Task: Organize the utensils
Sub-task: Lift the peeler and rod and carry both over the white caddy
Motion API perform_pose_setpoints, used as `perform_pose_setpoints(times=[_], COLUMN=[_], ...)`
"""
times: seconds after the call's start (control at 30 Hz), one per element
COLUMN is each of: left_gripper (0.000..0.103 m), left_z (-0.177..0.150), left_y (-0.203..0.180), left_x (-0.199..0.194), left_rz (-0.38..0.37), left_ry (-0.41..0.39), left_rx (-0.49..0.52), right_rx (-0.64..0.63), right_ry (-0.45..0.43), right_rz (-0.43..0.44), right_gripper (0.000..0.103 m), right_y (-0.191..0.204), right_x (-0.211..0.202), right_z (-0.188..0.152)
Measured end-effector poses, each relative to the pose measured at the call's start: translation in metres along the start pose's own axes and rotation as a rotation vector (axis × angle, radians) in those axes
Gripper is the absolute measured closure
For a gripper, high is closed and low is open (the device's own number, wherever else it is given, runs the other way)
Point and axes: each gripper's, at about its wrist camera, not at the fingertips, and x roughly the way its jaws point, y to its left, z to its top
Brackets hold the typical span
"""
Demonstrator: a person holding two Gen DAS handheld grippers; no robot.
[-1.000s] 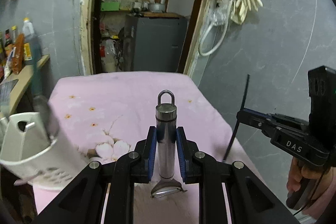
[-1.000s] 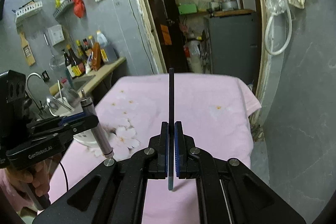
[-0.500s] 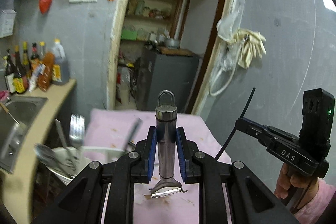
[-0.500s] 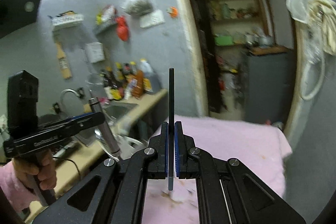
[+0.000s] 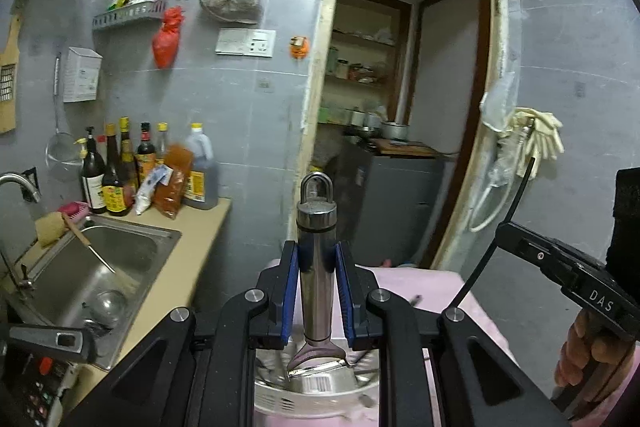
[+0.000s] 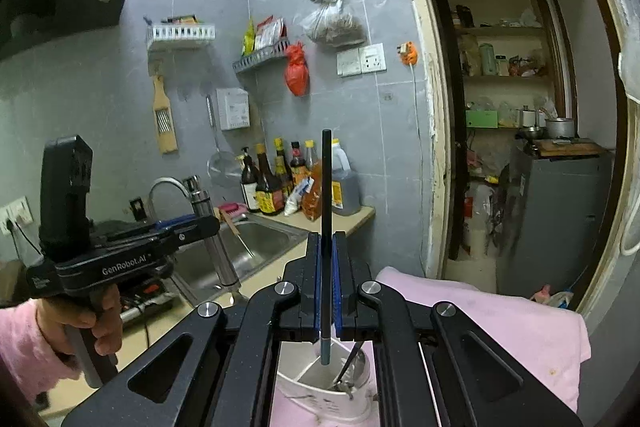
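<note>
Your left tongs point(image 5: 317, 301) were clamped on the steel peeler point(image 5: 316, 267), which stood upright with its hanging loop on top and its blade just above the white utensil holder point(image 5: 304, 401). Your right tongs point(image 6: 327, 287) were closed on a thin black chopstick point(image 6: 326, 211), also upright, its lower tip hanging inside the utensil holder's point(image 6: 320, 393) rim, where other metal utensils lay. The holder stood on the desk's pink cloth point(image 6: 500, 323). To the left lay the steel sink point(image 5: 100, 267); behind it, sauce bottles point(image 5: 148, 171) lined the grey tiled wall.
</note>
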Motion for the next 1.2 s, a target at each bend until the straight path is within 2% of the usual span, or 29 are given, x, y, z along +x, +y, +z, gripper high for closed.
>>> perform_pose_setpoints(times=[0.17,0.4,0.57,0.93,1.07,1.2], left_gripper=[0.085,0.085,0.085,0.085,0.085,0.085], left_z=[-0.012,-0.032,-0.030,-0.031,-0.029,-0.024], left_y=[0.015,0.032,0.030,0.004,0.007,0.012], left_x=[0.026,0.050,0.051,0.049,0.046,0.043], left_rz=[0.019,0.056,0.072,0.198,0.219,0.255], left_ry=[0.030,0.063,0.079,0.078,0.078,0.092], left_rx=[-0.033,-0.074,-0.053,0.006,-0.024,-0.105], right_rx=[-0.001,0.016,0.020,0.003,0.010,0.021], right_ry=[0.055,0.091,0.095,0.125,0.124,0.121], right_rz=[-0.036,-0.058,-0.064,-0.065,-0.067,-0.069], right_gripper=[0.098,0.098,0.098,0.098,0.098,0.098], right_y=[-0.001,-0.009,-0.011,-0.001,-0.002,-0.004], right_x=[0.028,0.043,0.050,0.061,0.059,0.061], right_z=[-0.017,-0.033,-0.035,-0.045,-0.048,-0.049])
